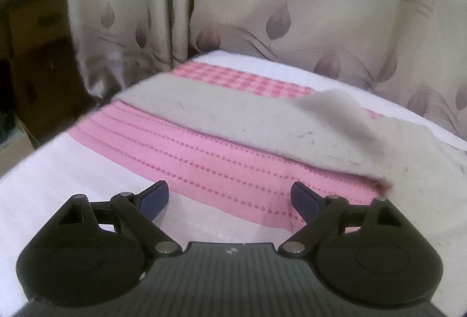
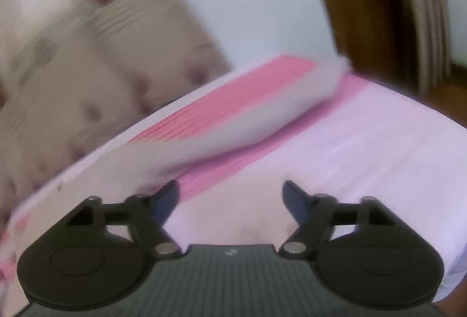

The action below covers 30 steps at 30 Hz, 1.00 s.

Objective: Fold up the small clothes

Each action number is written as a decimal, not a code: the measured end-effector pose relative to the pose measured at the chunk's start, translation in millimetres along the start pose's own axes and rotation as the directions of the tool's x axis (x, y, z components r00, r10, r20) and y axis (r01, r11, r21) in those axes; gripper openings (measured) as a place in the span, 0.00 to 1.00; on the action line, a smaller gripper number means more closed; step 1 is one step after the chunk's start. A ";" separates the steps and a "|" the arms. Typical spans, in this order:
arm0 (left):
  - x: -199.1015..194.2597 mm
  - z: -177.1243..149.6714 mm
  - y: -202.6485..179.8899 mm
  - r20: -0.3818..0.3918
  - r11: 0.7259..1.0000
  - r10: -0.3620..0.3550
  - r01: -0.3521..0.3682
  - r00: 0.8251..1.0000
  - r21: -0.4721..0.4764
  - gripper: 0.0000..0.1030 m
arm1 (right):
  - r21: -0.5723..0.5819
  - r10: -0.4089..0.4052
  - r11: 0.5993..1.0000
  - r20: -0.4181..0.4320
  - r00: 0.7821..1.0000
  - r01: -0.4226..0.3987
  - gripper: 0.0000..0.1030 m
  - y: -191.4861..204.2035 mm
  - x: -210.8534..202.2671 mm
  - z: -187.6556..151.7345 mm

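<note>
Two grippers stand over one small cloth, and neither holds anything. The left gripper (image 1: 230, 201) has its jaws spread wide with nothing between them; the right gripper (image 2: 230, 200) also shows a clear gap between its fingers and grips nothing, though its view is smeared by motion.

The cloth (image 1: 221, 153) lies just ahead of the left gripper, spread on a white padded surface (image 1: 58, 171) that looks like a bed or a covered tabletop; which one cannot be told. It is a thin pink piece with rows of darker dotted stitching, a pink-and-white checked band (image 1: 242, 80) on the far side, and a pale beige flap (image 1: 233, 112) turned over across its middle. That flap humps up ahead and to the right of the left gripper, so the fold does not yet lie flat. From the right gripper the cloth (image 2: 233, 101) appears ahead and to the left, blurred.

It should handle as light, limp fabric: it will sag and drape rather than keep a shape, and it may slide on the smooth cover if dragged. The best hold is probably a pinch at a corner or along a free hem, such as the near pink edge (image 1: 277, 217) just ahead of the left gripper's right finger. A patterned curtain (image 1: 292, 10) hangs beyond.
</note>
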<state>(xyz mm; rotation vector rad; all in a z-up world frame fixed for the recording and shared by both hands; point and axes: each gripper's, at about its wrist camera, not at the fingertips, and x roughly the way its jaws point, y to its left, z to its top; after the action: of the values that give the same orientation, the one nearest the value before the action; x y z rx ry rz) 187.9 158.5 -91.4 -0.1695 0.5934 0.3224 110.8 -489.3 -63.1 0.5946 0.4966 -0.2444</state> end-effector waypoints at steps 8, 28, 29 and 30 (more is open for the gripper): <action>3.3 1.6 2.6 -0.024 0.997 0.074 -0.074 0.997 0.009 0.91 | 0.217 -0.038 0.976 0.007 0.999 0.036 0.56 -90.7 69.5 54.3; 7.0 3.1 -17.5 -0.023 0.977 0.174 -0.170 0.984 0.130 0.98 | 0.281 -0.006 0.958 0.228 0.974 -0.060 0.06 -75.9 125.9 157.6; 6.9 3.1 -17.1 -0.023 0.977 0.172 -0.168 0.985 0.130 0.98 | 0.292 -0.024 0.955 0.213 0.977 -0.040 0.06 -80.8 128.2 158.1; 7.0 3.2 -16.8 -0.023 0.978 0.171 -0.166 0.985 0.128 0.98 | 0.308 -0.014 0.950 0.188 0.982 -0.045 0.07 -87.8 131.2 156.1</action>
<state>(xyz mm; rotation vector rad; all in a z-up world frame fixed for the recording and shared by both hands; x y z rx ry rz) 200.9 145.3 -91.7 -0.0032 0.6617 0.4457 250.2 -662.2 -60.2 0.8743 0.2701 -0.3646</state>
